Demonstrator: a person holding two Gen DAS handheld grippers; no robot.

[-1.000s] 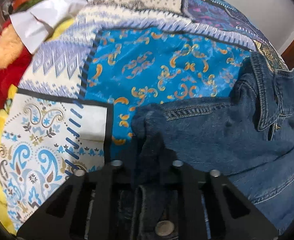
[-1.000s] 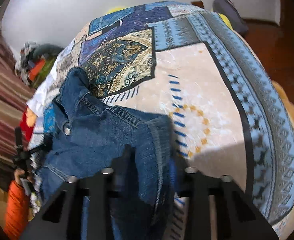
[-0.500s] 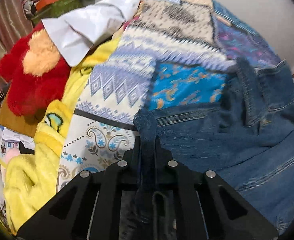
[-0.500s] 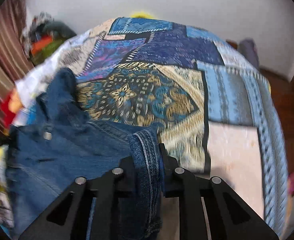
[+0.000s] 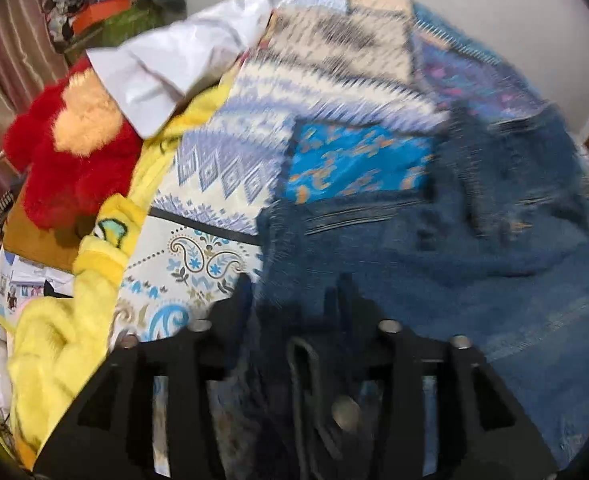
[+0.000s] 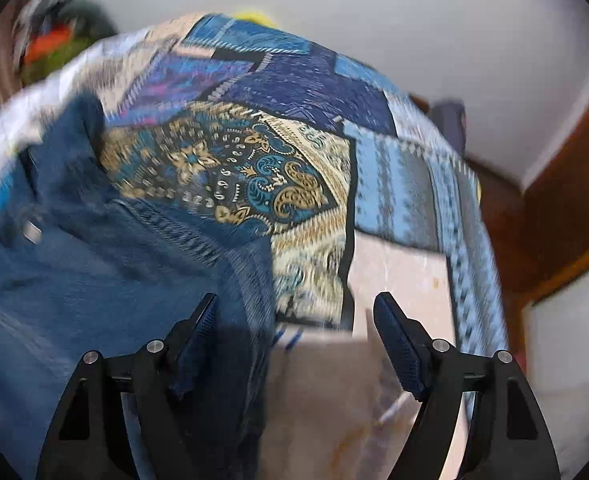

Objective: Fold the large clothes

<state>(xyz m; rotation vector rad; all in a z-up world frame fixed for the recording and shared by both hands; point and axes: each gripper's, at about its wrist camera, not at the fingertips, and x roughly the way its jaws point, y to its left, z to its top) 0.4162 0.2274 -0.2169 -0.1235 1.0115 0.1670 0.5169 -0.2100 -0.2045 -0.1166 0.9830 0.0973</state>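
A blue denim jacket lies on a patchwork bedspread. In the left wrist view my left gripper has its fingers spread apart, with a denim edge lying loose between them. In the right wrist view the jacket fills the lower left. My right gripper is wide open; the jacket's hem lies between the fingers against the left fingertip, and the right fingertip stands over bare bedspread. Both views are motion-blurred.
A red plush toy, a white garment and a yellow fleece lie along the bed's left side. A clothes pile sits at the far left corner. A white wall stands behind; wooden floor lies right.
Both grippers were shut on denim folds half a second ago; both have now opened and let the jacket go. Over the last second the jacket was carried further up the bed.
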